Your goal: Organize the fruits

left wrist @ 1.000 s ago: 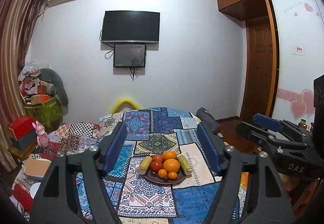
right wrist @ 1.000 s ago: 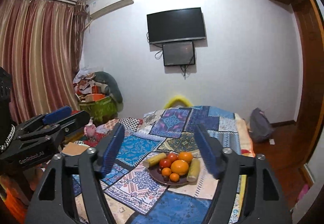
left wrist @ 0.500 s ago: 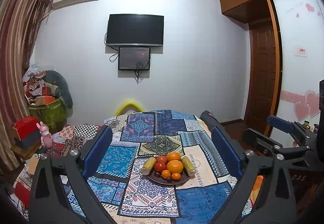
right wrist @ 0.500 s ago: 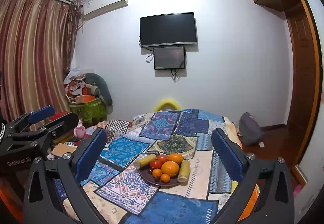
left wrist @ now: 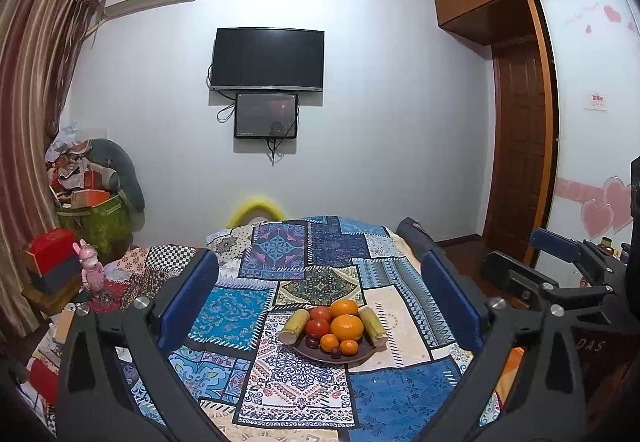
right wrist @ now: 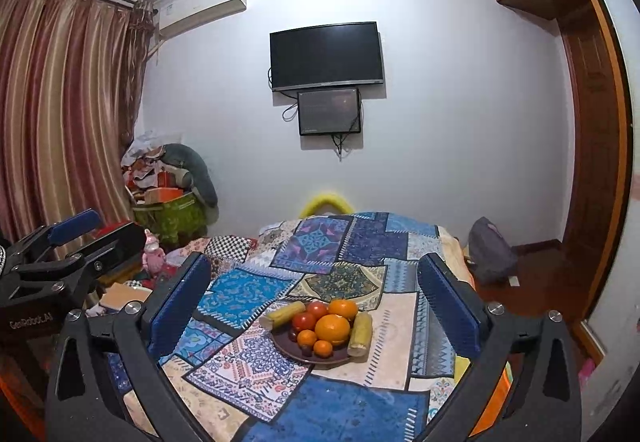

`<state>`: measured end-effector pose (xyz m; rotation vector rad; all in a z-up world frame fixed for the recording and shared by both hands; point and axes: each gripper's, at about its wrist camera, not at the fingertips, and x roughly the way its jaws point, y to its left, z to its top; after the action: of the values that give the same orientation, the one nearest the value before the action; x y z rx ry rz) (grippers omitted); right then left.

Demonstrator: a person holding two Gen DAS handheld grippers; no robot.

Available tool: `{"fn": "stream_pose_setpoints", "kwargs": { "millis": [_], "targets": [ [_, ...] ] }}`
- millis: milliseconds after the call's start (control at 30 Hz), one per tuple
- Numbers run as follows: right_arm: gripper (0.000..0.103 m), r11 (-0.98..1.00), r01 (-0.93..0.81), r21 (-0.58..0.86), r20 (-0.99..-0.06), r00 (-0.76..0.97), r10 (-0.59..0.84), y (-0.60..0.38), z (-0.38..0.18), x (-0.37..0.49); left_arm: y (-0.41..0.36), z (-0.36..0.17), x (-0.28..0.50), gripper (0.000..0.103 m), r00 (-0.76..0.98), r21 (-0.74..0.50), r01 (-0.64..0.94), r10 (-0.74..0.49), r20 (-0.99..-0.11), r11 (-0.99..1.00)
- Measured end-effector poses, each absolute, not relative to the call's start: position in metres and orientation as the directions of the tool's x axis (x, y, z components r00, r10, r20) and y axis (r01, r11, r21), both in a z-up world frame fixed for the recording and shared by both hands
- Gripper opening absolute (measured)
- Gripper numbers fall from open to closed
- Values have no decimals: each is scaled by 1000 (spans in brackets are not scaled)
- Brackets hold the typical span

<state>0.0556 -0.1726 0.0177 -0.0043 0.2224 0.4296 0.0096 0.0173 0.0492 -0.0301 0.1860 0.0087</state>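
Observation:
A dark brown plate sits on a patchwork cloth and holds oranges, red tomatoes, dark small fruits and two yellow corn pieces. My left gripper is open and empty, well short of the plate. My right gripper is open and empty too, also short of the plate. Each gripper shows in the other's view, the right one and the left one.
The patchwork-covered table fills the middle. A cluttered pile with a green box and a pink toy stands at the left. A grey bag lies on the floor at the right, near a wooden door.
Both grippers have opened wider, from about half open to fully open. Both views have shifted slightly, with the plate still centred ahead.

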Motion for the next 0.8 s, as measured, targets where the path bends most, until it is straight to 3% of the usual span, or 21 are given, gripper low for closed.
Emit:
{"fn": "stream_pose_setpoints", "kwargs": {
  "millis": [800],
  "targets": [
    [103, 915, -401, 40, -200, 894, 400, -174, 22, 54, 16, 51, 10, 103, 983, -28, -12, 7, -184, 1000]
  ]
}}
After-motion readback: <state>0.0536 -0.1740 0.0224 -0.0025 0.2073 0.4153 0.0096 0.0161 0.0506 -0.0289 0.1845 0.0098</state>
